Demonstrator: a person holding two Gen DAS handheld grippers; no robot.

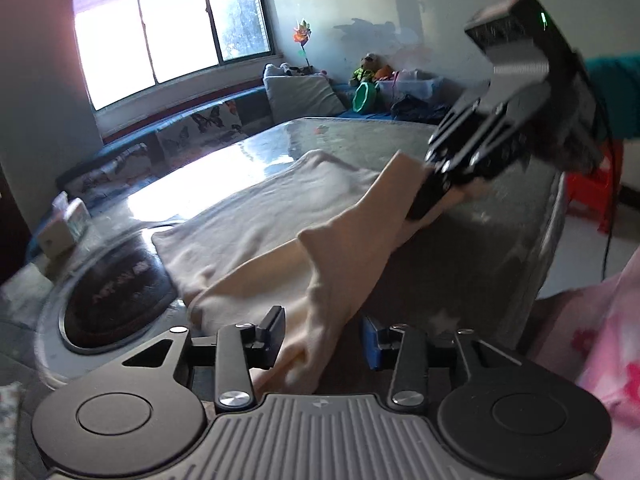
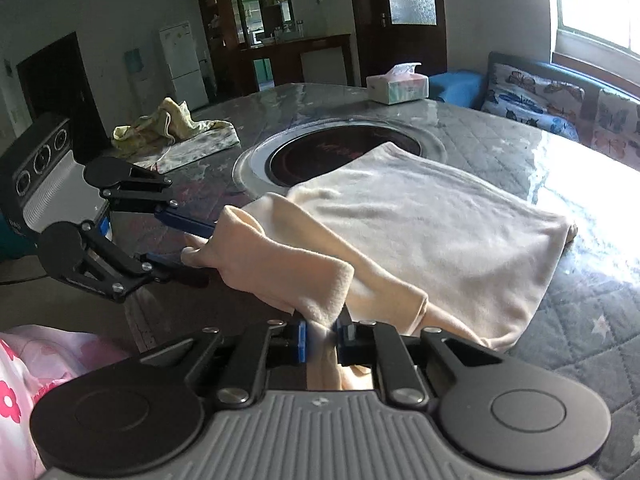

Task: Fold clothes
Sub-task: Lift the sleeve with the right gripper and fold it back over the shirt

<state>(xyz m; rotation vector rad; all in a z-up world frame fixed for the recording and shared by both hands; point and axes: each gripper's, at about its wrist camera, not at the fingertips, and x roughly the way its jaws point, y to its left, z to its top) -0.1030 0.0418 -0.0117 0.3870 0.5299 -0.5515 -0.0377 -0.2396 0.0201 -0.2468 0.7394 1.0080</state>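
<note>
Right gripper [image 2: 322, 336] is clamped on a bunched fold of the soft cream fleece garment [image 2: 420, 232], blue pads pinching the fabric. Left gripper [image 1: 320, 340] is released: jaws apart, the limp sleeve end draped loose between them. The garment's flat rectangular body lies on the glossy grey quilted table cover [image 2: 500, 148], one corner overlapping the round black inset hob [image 2: 320, 152] with its steel rim.
</note>
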